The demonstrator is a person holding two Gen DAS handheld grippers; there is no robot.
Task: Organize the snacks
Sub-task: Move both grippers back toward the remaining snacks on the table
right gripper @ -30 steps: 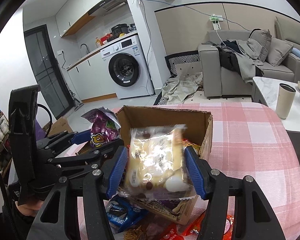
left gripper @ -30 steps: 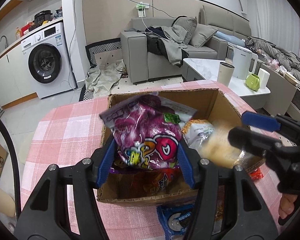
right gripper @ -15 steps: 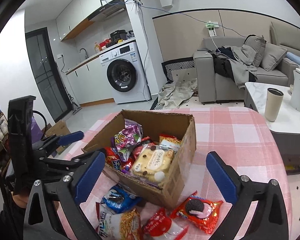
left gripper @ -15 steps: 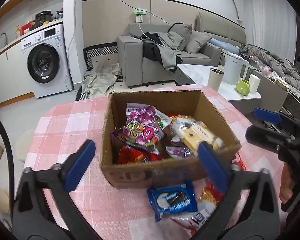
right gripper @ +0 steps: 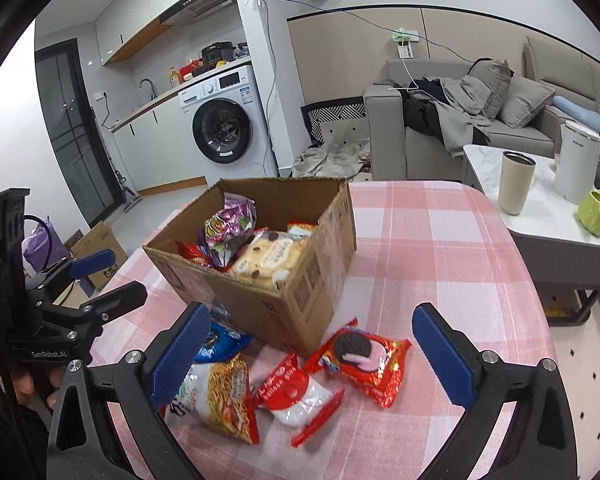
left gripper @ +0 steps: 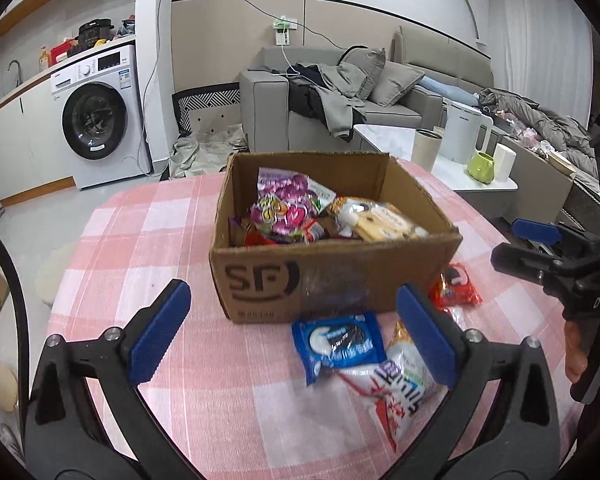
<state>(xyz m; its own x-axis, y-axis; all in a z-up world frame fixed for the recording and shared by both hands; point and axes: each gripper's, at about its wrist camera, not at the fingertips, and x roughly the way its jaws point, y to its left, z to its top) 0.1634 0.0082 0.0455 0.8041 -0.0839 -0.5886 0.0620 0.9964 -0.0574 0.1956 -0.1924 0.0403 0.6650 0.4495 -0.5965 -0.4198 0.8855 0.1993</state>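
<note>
On desk before cardboard box (left gripper: 332,280), loose snack packets (right gripper: 356,360) await; left hand-held gripper (left gripper: 295,332) and right hand-held gripper (right gripper: 312,352) both released, empty; best grasp each packet mid-body, then lift clear of rim.

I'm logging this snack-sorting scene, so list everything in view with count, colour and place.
cardboard box: 1, brown, on the table, open top
purple snack bag: 1, purple, in the box
cookie pack: 1, cream, in the box
blue cookie pack: 1, blue, table, in front of the box
noodle snack bag: 1, white and orange, table
red and white packet: 1, table
red cookie pack: 1, red, table
tablecloth: 1, pink check
left gripper: 1, blue pads, open, empty
right gripper: 1, blue pads, open, empty
</note>
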